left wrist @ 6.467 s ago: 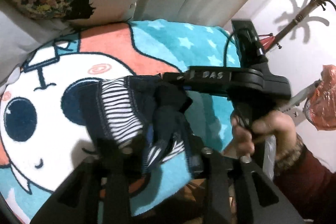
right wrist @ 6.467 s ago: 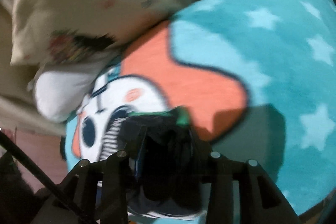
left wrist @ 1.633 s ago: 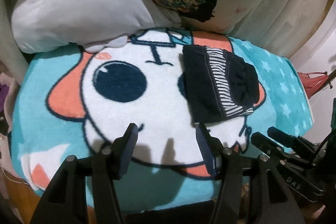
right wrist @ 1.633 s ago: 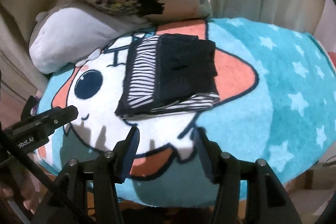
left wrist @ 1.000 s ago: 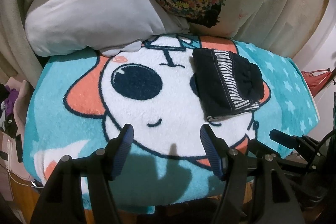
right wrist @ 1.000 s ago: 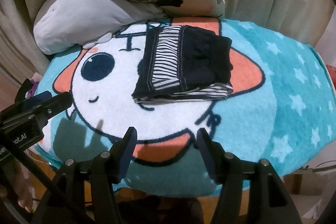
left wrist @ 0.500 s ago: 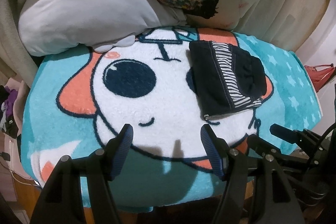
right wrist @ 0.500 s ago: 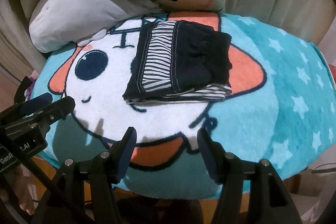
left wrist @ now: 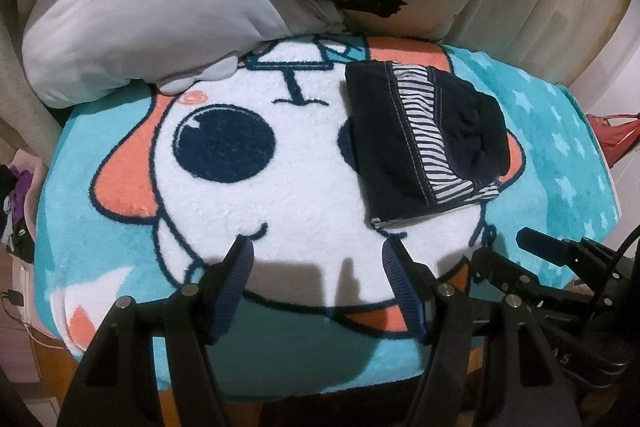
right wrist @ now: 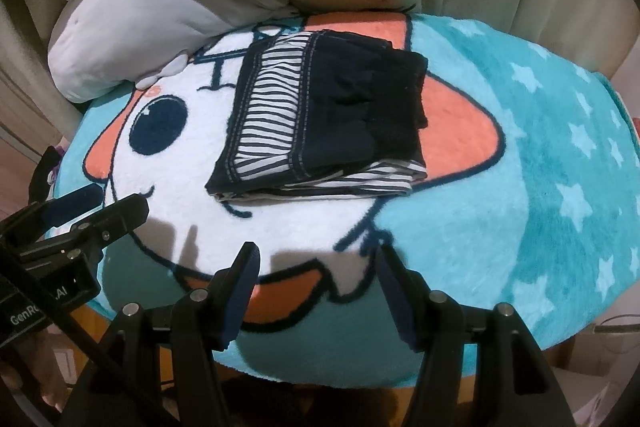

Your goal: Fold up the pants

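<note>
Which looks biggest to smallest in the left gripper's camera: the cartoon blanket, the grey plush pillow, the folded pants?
1. Cartoon blanket, filling most of the view.
2. Grey plush pillow.
3. Folded pants.
The fisheye lens distorts shapes, but the gaps look clear.

Folded pants (right wrist: pixel 324 115) are seen lying on a cartoon blanket (right wrist: pixel 500 211); below the pants, the right gripper (right wrist: pixel 316 259) is held open and empty.
</note>
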